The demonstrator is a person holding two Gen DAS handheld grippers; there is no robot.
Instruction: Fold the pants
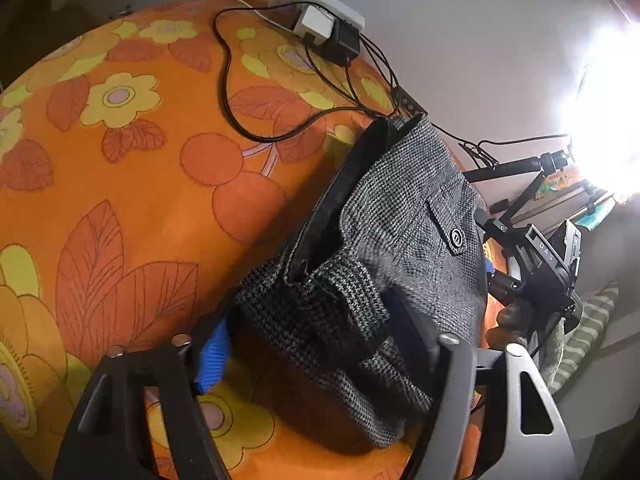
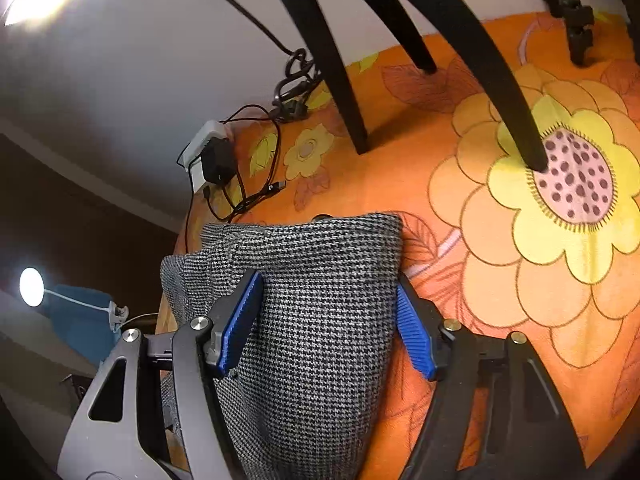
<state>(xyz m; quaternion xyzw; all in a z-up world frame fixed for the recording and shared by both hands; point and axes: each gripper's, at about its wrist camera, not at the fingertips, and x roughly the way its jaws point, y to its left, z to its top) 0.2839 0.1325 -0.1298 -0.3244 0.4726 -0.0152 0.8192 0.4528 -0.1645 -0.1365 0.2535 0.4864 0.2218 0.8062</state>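
My pants run lengthwise toward the bedspread's cable-strewn far edge; both grippers gape around them.

Both tongs have black frames, silver screws, ribbed blue pads.

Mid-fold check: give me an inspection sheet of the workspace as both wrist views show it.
Surface: orange floral-print cloth, covering the work area.
Job's things: grey houndstooth woven pants, bunched, buttoned pocket flap showing.
Clutter: black tripod legs standing on the cloth.
Grippers: left tongs and right tongs both open, straddling the fabric.
Cables: white power strip with chargers; black cords trailing across the cloth.
Surroundings: pale wall; bright lamp glare.
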